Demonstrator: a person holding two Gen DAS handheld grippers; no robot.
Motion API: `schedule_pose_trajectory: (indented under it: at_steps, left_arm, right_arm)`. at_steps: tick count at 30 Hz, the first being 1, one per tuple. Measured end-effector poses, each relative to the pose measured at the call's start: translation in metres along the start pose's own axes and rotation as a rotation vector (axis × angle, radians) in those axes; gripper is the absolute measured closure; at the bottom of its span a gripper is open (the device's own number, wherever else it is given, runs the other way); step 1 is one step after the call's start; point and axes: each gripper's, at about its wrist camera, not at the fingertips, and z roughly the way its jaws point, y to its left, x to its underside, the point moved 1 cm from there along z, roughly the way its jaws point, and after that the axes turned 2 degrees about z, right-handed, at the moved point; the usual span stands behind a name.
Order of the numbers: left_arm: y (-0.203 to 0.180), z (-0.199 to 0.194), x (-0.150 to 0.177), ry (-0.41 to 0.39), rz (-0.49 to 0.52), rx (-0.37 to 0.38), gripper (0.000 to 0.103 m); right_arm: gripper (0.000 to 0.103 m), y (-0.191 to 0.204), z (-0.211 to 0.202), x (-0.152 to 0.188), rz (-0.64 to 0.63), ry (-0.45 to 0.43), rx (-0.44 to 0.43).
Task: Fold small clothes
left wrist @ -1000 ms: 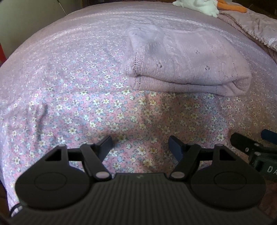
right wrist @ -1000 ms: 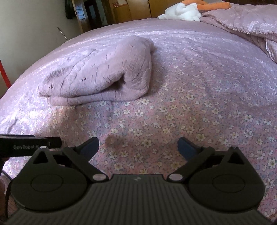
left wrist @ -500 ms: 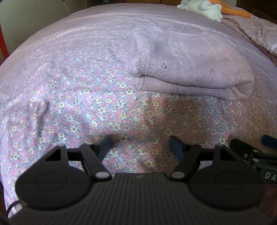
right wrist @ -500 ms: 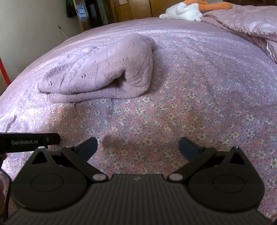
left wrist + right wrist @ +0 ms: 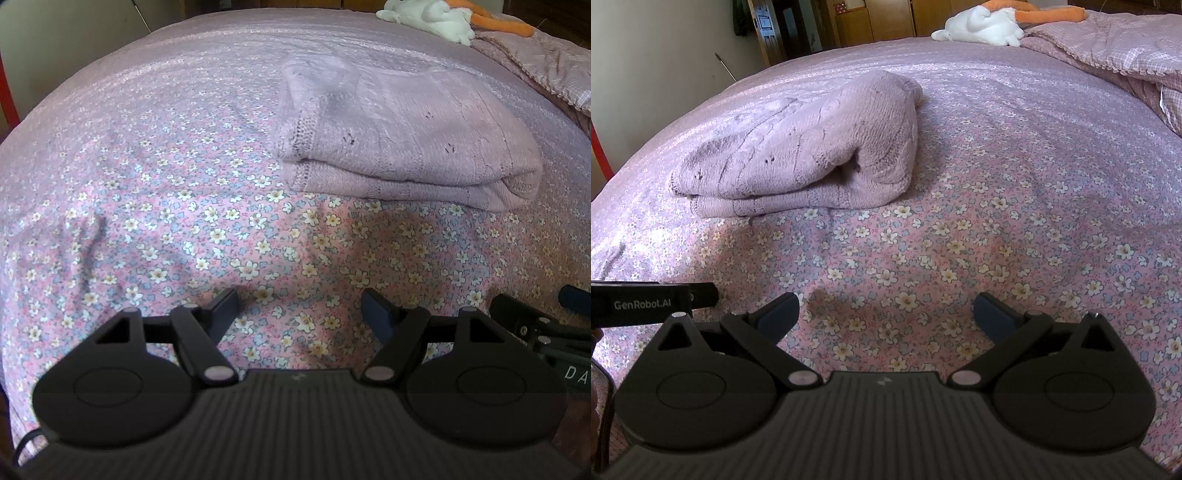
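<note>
A lilac knitted garment lies folded in a thick bundle on the flowered bedsheet, its folded edge toward me. The right wrist view has the same garment at upper left. My left gripper hovers open over the sheet, well short of the bundle, nothing between its fingers. My right gripper is open too, over bare sheet to the right of and nearer than the bundle. Part of the right gripper's body shows at the left view's right edge, and the left gripper's body at the right view's left edge.
A white and orange soft toy lies at the far end of the bed. A checked pink quilt is bunched at the far right. Beyond the bed's left edge are a wall and wooden furniture.
Both grippers have drifted slightly, staying open; the folded garment has not moved and sits a little lower in the left view than before.
</note>
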Motion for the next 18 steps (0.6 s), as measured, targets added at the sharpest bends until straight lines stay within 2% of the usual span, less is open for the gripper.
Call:
schedule_pose_trajectory:
  at_steps: [18]
  left_arm:
    - [-0.0012,0.0002,0.0008,0.0,0.009,-0.005,0.028]
  right_arm:
    - [0.0,0.0,0.0008,0.0006,-0.005,0.001,0.003]
